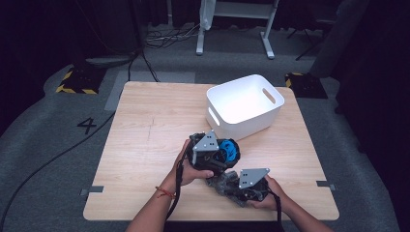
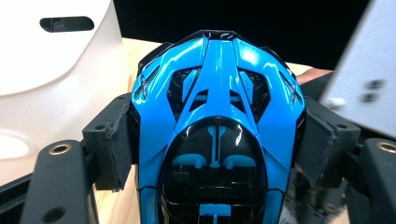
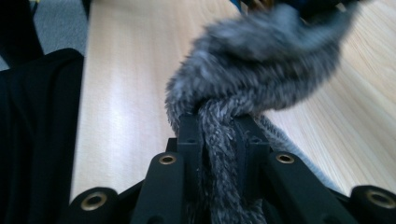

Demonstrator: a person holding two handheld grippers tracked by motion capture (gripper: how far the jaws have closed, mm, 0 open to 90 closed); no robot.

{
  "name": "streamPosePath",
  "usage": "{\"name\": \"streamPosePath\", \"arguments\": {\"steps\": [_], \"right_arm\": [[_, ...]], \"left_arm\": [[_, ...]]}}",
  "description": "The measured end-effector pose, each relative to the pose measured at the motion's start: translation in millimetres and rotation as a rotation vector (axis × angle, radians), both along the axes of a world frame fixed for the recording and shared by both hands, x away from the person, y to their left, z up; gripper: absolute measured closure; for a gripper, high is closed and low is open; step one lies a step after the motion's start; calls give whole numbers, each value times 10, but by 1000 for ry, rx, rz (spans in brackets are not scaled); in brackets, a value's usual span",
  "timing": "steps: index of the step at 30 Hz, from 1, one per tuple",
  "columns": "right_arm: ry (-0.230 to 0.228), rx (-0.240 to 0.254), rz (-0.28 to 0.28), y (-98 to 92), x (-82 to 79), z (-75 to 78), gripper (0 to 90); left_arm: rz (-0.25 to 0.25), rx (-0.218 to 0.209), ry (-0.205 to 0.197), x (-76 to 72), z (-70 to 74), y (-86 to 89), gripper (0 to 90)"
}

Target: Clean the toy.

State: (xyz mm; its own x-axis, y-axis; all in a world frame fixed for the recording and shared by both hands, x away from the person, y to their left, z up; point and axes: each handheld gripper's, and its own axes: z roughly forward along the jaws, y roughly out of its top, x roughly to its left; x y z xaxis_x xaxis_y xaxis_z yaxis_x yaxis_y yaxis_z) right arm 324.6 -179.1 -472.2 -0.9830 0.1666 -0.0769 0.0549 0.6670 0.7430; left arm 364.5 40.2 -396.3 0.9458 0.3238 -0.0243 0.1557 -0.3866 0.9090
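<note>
- The left tool (image 1: 223, 151) is clenched on a glossy blue and black toy car (image 2: 217, 135); in the left gripper view its padded jaws press against both flanks of the car body, which points away from the camera.
- In the high view the left tool sits just in front of the white bin (image 1: 244, 106), on the person's side of it, with the blue of the car showing at the tool's tip, close to the bin's near wall.
- The left hand (image 1: 191, 166) wraps the tool body from below, and a grey three-cornered plate (image 1: 207, 141) lies on top of it.
- The right tool (image 3: 218, 128) is clamped tight on a grey fuzzy cloth (image 3: 254, 65); in the right gripper view a twisted strand of it runs between the closed jaws and bunches up beyond them.
- In the high view the right tool (image 1: 225, 181) lies nearer the person than the bin and just below the left tool, with the cloth (image 1: 220, 182) bunched between the two tools, over the bench (image 1: 145, 140).
- The right hand (image 1: 270, 193) holds that tool from the right side.
- The white bin stands upright on the far right part of the bench, with slot handles in its walls; nothing can be seen inside it.
- A dark sleeve (image 3: 37, 140) shows at the left of the right gripper view.
</note>
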Motion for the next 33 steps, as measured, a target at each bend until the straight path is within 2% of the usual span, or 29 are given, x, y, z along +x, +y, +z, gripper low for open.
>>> {"name": "streamPosePath", "arguments": {"steps": [2, 3, 4, 5, 6, 7, 8, 9, 12, 16, 19, 24, 26, 29, 33], "right_arm": [[-4, 2, -16, -27, 30, -1, 757], [-12, 30, -62, -111, 85, 53, 757], [-17, 54, -80, -166, 110, 102, 757], [-17, 54, -80, -166, 110, 102, 757], [-33, 105, -126, -278, 142, 226, 758], [-44, 133, -143, -333, 152, 295, 757], [-44, 133, -143, -333, 152, 295, 757], [-66, 188, -174, -431, 165, 422, 758], [-91, 242, -192, -515, 159, 544, 758], [-104, 260, -204, -517, 155, 578, 758], [-95, 250, -184, -457, 143, 550, 757], [-107, 208, -155, -336, 62, 483, 758], [-82, 189, -137, -296, 47, 400, 757], [-77, 146, -108, -222, 15, 325, 758], [-48, 103, -52, -140, -14, 218, 757]], "left_arm": [[-8, 6, -3, -3, 2, 14, 246], [-11, 15, -5, -28, -3, 33, 246], [-16, 18, -4, -37, -8, 43, 246], [-16, 18, -4, -37, -8, 43, 246], [-17, 22, -2, -48, -14, 52, 246], [-19, 30, 3, -54, -32, 67, 246], [-19, 30, 3, -54, -32, 67, 246], [-23, 36, 9, -54, -59, 74, 246], [-28, 32, 22, -53, -90, 73, 246], [-70, 32, 37, -77, -168, 23, 246], [-75, 29, 29, -83, -179, -24, 246], [-65, 28, 20, -82, -164, -68, 246], [-46, 23, 14, -59, -142, -54, 246], [-36, 21, 15, -49, -129, -40, 246], [-20, 31, 10, -42, -124, -9, 246]]}}
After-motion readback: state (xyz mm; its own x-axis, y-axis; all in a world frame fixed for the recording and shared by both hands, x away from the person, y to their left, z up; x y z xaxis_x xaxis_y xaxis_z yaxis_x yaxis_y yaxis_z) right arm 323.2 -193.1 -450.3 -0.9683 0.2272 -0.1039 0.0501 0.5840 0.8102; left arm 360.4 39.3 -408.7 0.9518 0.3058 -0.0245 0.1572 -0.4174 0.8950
